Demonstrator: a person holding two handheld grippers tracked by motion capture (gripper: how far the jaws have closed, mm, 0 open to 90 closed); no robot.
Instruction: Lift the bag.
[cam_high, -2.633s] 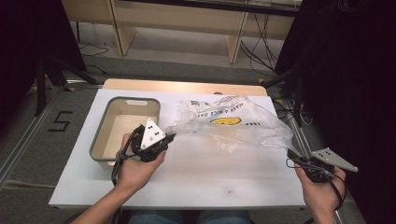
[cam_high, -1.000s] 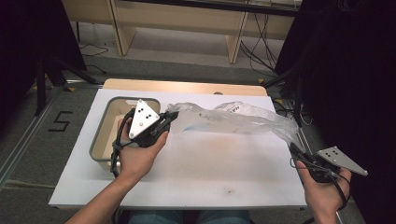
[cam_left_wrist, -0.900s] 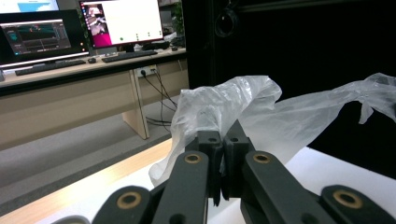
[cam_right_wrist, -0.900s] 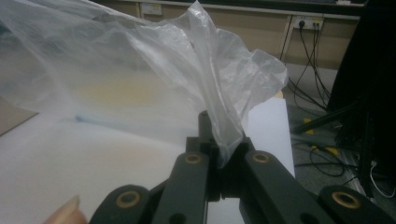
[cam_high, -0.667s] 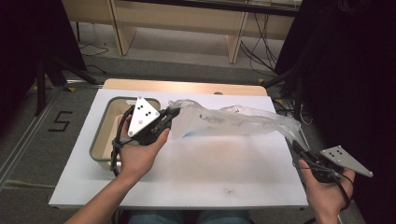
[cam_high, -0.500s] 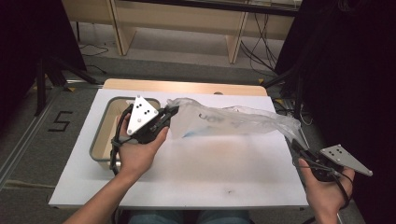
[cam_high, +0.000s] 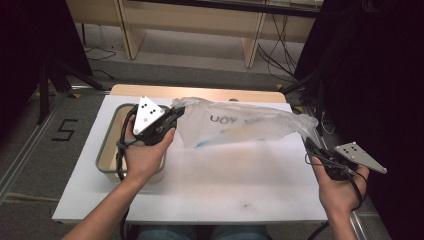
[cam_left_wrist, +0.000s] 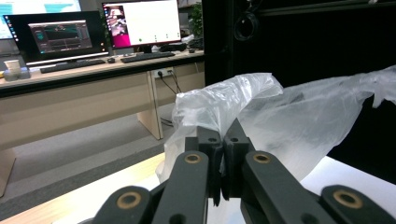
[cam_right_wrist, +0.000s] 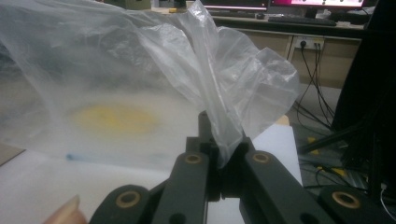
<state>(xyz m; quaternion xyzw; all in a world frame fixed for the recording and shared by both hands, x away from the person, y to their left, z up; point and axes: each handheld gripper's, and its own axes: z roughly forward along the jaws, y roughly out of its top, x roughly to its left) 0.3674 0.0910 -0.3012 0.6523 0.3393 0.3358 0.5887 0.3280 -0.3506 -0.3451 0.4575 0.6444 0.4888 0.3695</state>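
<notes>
two handheld grippers hold one clear plastic bag (cam_high: 240, 127) stretched in the air above a white table (cam_high: 210, 185). the left gripper (cam_high: 176, 114), in the person's left hand (cam_high: 142, 155), has its black jaws pressed together on a bunched corner of the film; in the left gripper view the plastic (cam_left_wrist: 261, 116) billows up from between the closed jaws. the right gripper (cam_high: 309, 146), in the right hand (cam_high: 340, 187) at the table's right edge, pinches the opposite end; the right gripper view shows film (cam_right_wrist: 224, 84) trapped between its shut jaws, with a blurred yellow print on the bag farther off. dark lettering shows through the bag in the high view, too blurred to read. the bag hangs taut between the two grips, its lower edge close above the tabletop; i cannot tell whether it touches. a grey-rimmed tray (cam_high: 107, 150) sits on the table's left side, partly under the left hand.

the step in hand looks like spreading or shaking out the bag. the next move probably calls for keeping both pinches firm and moving the hands together, since uneven pull could slip the thin film.
</notes>
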